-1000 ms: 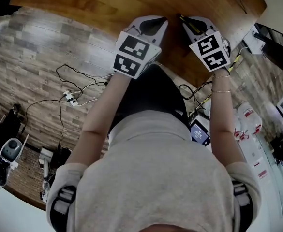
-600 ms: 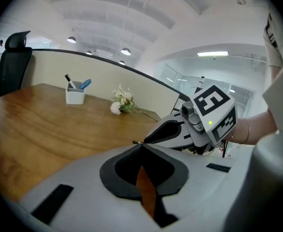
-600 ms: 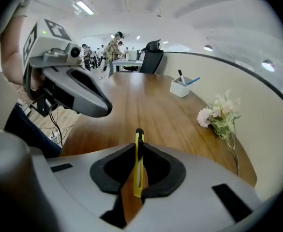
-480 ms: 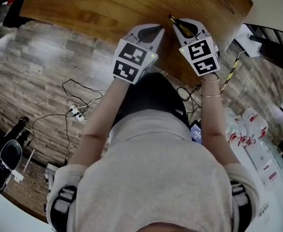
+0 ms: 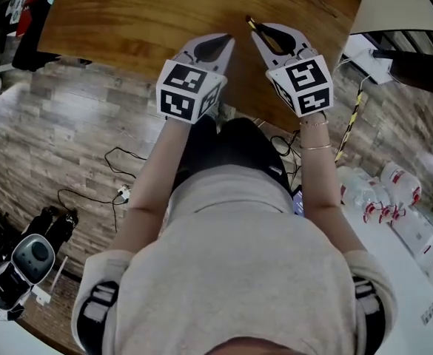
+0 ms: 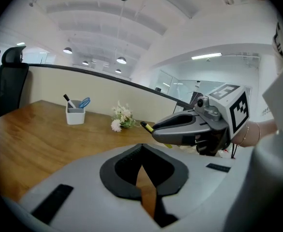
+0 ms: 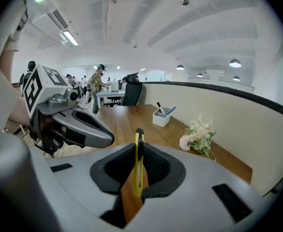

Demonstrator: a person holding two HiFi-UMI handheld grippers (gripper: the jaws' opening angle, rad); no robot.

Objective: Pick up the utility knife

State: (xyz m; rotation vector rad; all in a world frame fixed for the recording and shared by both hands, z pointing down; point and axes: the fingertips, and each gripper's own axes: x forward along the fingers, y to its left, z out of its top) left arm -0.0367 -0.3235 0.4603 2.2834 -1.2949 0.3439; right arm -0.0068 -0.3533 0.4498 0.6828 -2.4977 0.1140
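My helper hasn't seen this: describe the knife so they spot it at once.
Over the wooden table, find the right gripper. The knife is pinched between its jaws: a slim yellow bar, black-tipped; the left gripper holds nothing.

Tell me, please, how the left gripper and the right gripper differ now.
The right gripper has its jaws shut on the yellow utility knife, while the left gripper has its jaws together on nothing. The knife's tip pokes out ahead of the right gripper; nothing pokes out of the left gripper. Both are grey with black pads and sit side by side over the wooden table.
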